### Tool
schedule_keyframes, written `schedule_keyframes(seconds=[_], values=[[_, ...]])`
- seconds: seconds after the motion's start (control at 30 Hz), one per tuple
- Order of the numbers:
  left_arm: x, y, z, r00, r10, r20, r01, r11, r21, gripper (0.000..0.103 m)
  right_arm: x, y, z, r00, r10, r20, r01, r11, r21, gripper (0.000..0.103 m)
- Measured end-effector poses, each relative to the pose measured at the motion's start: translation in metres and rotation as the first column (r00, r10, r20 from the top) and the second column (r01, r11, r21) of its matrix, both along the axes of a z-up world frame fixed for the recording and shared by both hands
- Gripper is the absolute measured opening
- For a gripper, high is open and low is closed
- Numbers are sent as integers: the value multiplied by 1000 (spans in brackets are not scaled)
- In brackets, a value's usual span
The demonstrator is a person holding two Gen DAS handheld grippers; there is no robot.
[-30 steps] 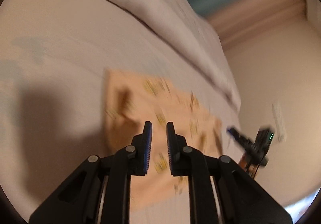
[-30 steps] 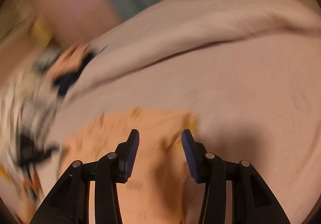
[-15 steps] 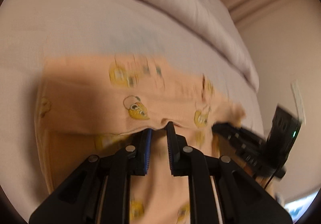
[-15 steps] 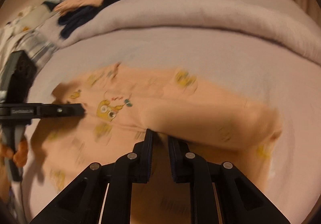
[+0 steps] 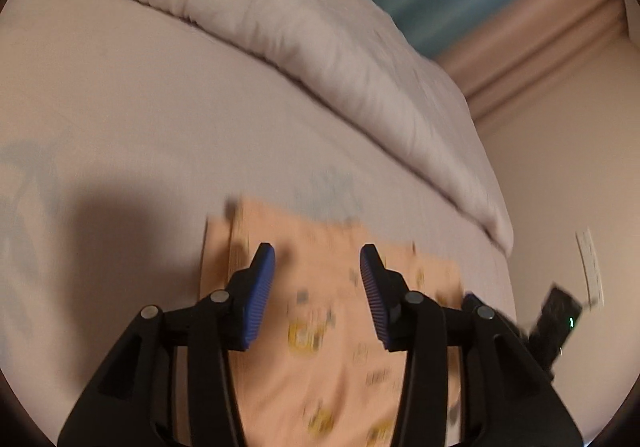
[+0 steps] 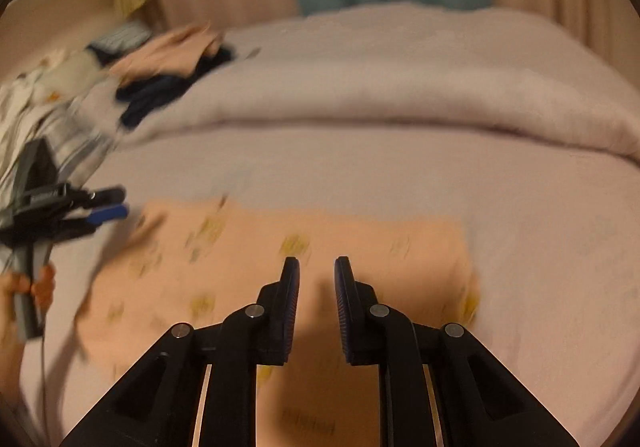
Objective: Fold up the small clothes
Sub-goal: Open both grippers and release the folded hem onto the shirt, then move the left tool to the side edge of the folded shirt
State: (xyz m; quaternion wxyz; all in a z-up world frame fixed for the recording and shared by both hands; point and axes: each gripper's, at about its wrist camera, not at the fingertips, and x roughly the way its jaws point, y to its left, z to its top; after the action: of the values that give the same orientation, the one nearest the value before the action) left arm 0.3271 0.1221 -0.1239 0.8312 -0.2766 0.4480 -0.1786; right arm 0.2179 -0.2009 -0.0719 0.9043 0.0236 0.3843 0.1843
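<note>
Beneath both my tools, near the bed's [image 6: 400, 175] front edge, lies the peach printed garment [image 6: 320, 243], folded into a band whose long axis runs side to side, parallel to the rolled duvet [image 6: 400, 87] behind it. My left hand-held gripper [image 5: 318, 275] hovers over its left end, jaws just opened, nothing between them. My right hand-held gripper [image 6: 317, 287] sits above the middle-right part, its jaws narrowly apart and, as far as I can see, empty. For folding end over end, I judge the right end nearer my right tool, the left end nearer my left.
</note>
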Motion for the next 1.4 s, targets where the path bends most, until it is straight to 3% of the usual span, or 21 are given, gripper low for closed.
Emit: schedule_keyframes(seconds=[0.07, 0.13, 0.2, 0.33, 0.37, 0.4, 0.5, 0.6, 0.73, 0.83, 1.0, 1.2, 1.4], values=[[-11, -9, -5, 999, -51, -1, 51, 998, 40, 44, -2, 0, -11, 999, -11, -43, 9, 999, -46, 17], [-28, -14, -11, 995, -95, -5, 95, 983, 157, 44, -5, -6, -23, 996, -43, -80, 33, 993, -113, 17], [-41, -13, -23, 993, -112, -41, 118, 967, 225, 43, -11, -17, -33, 991, -98, -90, 80, 979, -189, 17], [-62, -3, -30, 994, -107, -36, 113, 955, 276, 46, -39, -37, -34, 979, -157, -133, 135, 978, -162, 19], [-66, 5, -33, 993, -101, -55, 113, 949, 293, 47, -51, -40, -37, 978, -157, -138, 131, 975, -182, 28], [-73, 12, -37, 993, -97, -71, 113, 957, 269, 47, -59, -43, -37, 976, -163, -141, 135, 972, -191, 37], [-89, 28, -33, 995, -67, -75, 82, 972, 220, 47, -81, -57, -31, 969, -184, -163, 150, 968, -201, 38], [-109, 40, -29, 996, -31, -79, 44, 985, 165, 47, -98, -61, -20, 972, -208, -111, 180, 958, -222, 38], [-132, 46, -25, 995, -21, -95, 25, 999, 43, 58, -123, -57, -11, 976, -205, -71, 191, 967, -171, 38], [-140, 46, -31, 992, -17, -127, 7, 997, -78, 62, -138, -43, -10, 988, -146, -55, 137, 980, -142, 38], [-132, 37, -38, 983, -27, -180, -9, 981, -195, 62, -148, -26, -8, 997, -61, -51, 56, 993, -101, 39], [-115, 36, -42, 980, -17, -199, -37, 964, -262, 62, -153, -10, -9, 998, -13, -63, 10, 998, -56, 39], [-96, 33, -42, 981, -14, -195, -39, 964, -263, 62, -149, -7, -12, 997, -4, -71, 3, 1000, -21, 39]])
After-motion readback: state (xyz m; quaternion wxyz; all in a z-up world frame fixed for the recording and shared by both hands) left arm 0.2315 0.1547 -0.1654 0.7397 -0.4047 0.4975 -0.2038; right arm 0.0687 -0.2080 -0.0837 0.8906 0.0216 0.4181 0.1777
